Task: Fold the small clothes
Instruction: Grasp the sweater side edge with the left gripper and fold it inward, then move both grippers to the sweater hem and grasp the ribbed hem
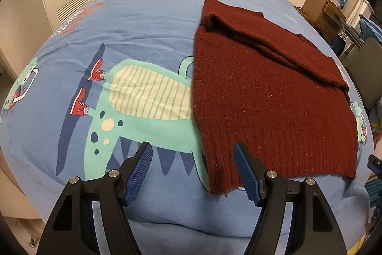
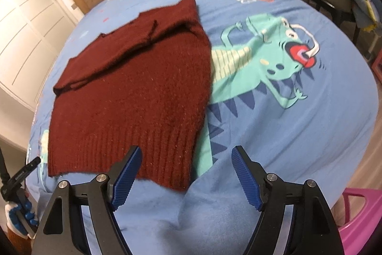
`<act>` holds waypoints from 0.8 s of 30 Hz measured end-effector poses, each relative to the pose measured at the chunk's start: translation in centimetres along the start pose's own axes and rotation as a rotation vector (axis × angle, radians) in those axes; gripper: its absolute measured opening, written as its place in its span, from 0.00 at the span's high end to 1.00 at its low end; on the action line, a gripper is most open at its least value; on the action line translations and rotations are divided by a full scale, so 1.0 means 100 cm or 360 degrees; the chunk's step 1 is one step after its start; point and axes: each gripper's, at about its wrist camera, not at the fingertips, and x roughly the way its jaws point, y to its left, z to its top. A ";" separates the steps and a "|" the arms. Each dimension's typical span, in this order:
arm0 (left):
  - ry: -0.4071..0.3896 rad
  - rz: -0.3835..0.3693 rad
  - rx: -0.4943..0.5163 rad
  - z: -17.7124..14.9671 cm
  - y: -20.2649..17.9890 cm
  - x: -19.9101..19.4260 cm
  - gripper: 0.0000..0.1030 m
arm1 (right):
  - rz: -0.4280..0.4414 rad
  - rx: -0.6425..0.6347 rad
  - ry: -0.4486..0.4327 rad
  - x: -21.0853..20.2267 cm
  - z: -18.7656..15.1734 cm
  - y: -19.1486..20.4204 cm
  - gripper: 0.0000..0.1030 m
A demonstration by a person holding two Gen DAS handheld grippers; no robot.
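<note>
Lying ahead of both gaping, empty grippers, the maroon sweater [image 1: 267,97] runs lengthwise away, ribbed hem [image 2: 119,154] nearest: left gripper [image 1: 193,173] at its left corner, right gripper [image 2: 186,175] at its right

My dark red knit sweater [image 1: 267,92] [image 2: 133,80] lies flat on the dinosaur-print bedspread [image 1: 143,23] [image 2: 298,123], sleeves folded in, ribbed hem nearest me, covering the dinosaur's tail.

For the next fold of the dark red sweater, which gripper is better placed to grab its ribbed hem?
Left, probably. The open left gripper already straddles the near hem corner of the dark red knitted sweater. The open right gripper has mostly blue dinosaur-print bedsheet ahead.
</note>
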 end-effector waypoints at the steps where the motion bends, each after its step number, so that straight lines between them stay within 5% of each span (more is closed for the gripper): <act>1: 0.0003 0.0001 0.0003 0.002 0.000 0.002 0.37 | 0.0003 0.0005 0.0016 0.004 0.000 -0.001 0.24; 24: 0.0109 0.0027 0.0102 0.010 -0.016 0.034 0.37 | 0.0074 0.0015 0.0206 0.054 0.017 -0.012 0.23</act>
